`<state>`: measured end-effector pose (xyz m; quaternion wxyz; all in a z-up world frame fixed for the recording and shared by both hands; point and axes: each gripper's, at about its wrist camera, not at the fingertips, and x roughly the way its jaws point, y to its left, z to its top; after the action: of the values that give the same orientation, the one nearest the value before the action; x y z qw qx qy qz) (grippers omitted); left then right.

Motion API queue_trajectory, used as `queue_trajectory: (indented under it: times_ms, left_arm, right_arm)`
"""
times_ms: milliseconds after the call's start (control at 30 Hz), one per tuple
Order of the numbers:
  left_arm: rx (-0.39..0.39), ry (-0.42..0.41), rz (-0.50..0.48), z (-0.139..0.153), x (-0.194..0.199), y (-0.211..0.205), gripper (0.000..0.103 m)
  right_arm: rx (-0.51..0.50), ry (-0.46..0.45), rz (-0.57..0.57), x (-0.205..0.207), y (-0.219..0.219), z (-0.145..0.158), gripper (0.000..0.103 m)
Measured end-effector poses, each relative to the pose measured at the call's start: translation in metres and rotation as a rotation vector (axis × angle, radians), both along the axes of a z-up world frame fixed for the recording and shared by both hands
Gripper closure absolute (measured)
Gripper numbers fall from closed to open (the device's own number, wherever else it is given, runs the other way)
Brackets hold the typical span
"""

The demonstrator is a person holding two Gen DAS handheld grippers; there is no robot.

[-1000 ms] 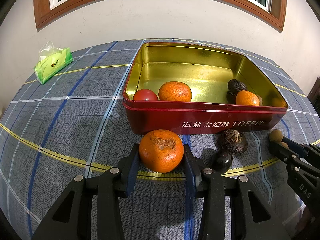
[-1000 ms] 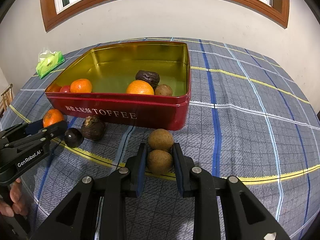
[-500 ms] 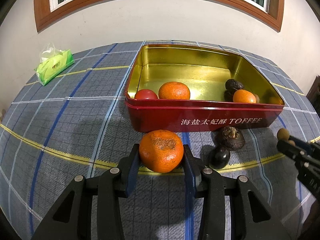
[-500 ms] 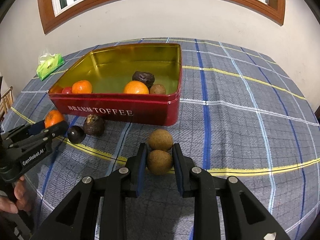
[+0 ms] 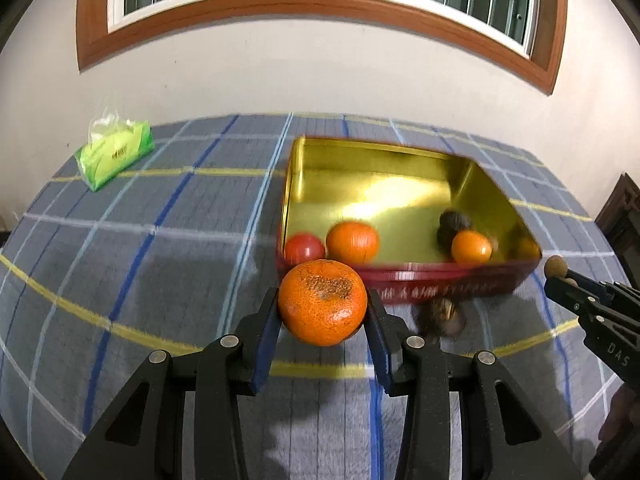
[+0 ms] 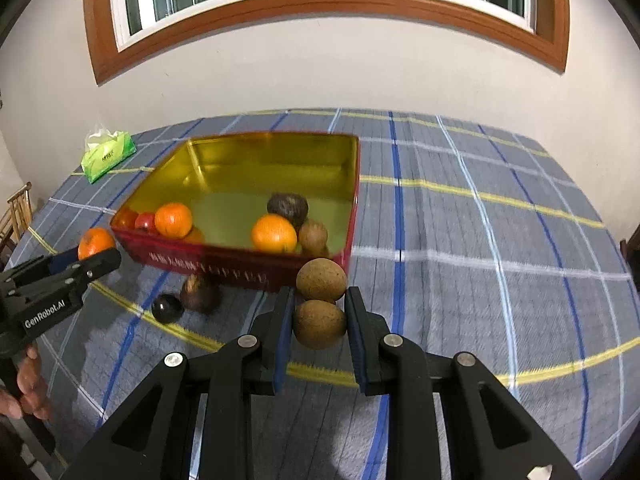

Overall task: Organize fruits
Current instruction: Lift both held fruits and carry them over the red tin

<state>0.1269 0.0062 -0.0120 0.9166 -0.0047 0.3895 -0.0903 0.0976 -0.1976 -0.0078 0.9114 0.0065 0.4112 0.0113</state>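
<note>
My left gripper [image 5: 322, 312] is shut on a scarred orange tangerine [image 5: 322, 302] and holds it above the table, in front of the red toffee tin [image 5: 448, 286]. My right gripper [image 6: 318, 326] is shut on a brown round fruit [image 6: 319, 323], lifted near the tin's front right corner [image 6: 344, 264]; a second brown fruit [image 6: 321, 280] shows just beyond it. The tin holds two tangerines [image 6: 173, 220], a red fruit [image 6: 145, 222], a dark wrinkled fruit [image 6: 288, 208] and a small brown fruit [image 6: 313, 235].
A dark wrinkled fruit [image 6: 199, 294] and a small black round fruit [image 6: 167, 308] lie on the plaid tablecloth [image 6: 480, 240] before the tin. A green tissue pack [image 5: 114, 154] sits at the far left. The wall stands behind the table.
Both grippers have lifted their fruit off the cloth and risen, so the view now looks down into the tin from higher up.
</note>
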Motion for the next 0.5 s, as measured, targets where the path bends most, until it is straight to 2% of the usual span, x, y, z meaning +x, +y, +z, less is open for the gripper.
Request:
queue_trajectory:
  times_ms: [267, 500]
  left_arm:
    - [-0.005, -0.001, -0.023, 0.013, 0.035, -0.006, 0.061]
    - [0.0, 0.033, -0.047, 0.007, 0.059, -0.015, 0.061]
  right_arm:
    - [-0.004, -0.019, 0.014, 0.026, 0.001, 0.013, 0.079]
    - [-0.011, -0.007, 0.021, 0.053, 0.002, 0.009, 0.079]
